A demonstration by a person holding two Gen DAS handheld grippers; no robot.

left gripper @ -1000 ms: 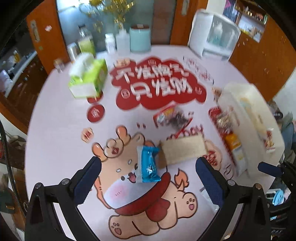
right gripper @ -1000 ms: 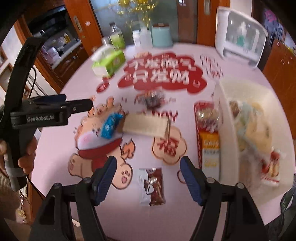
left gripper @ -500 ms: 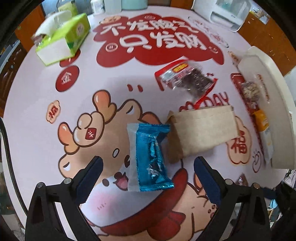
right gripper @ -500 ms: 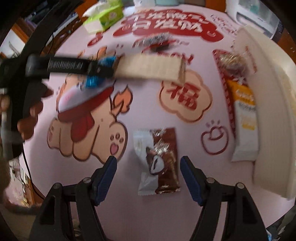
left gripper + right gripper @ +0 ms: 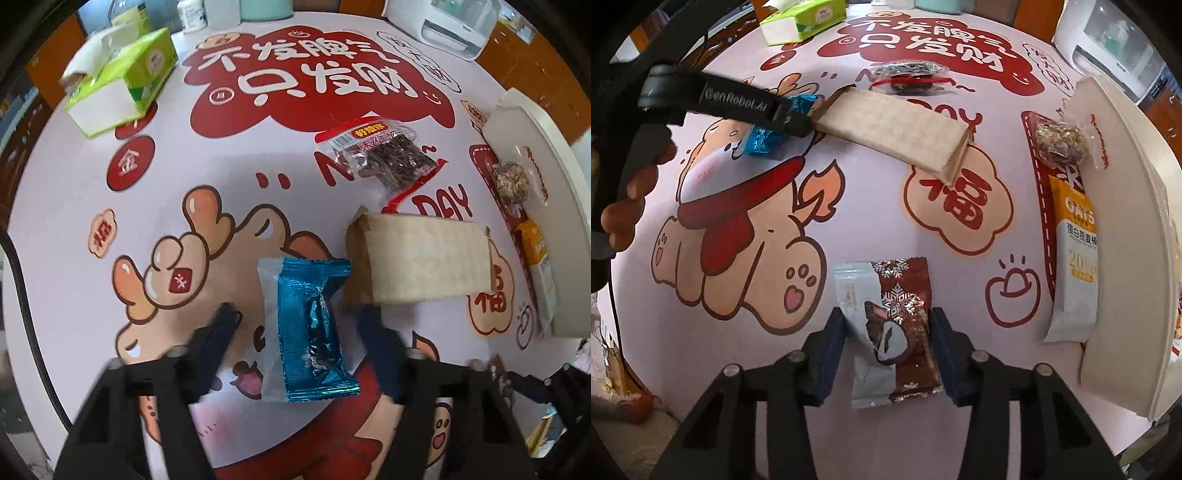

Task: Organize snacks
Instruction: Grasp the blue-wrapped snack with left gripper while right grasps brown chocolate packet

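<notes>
1. the left claw is sitting low over the surface, with its two fingers open and one on each side of the blue snack pack. it is not squeezing the pack.
2. the blue snack pack is lying flat on the cartoon picture, just beside the tan box.
3. the right claw is also standing open, with a finger close on each side of the brown snowflake snack pack. the pack is lying flat on the surface.
4. the oat bar and the clear bag of nutty clusters are lying right beside the white tray.
5. the dark dried snack bag is lying behind the tan box.
6. the green tissue box is sitting far back on the left.
</notes>
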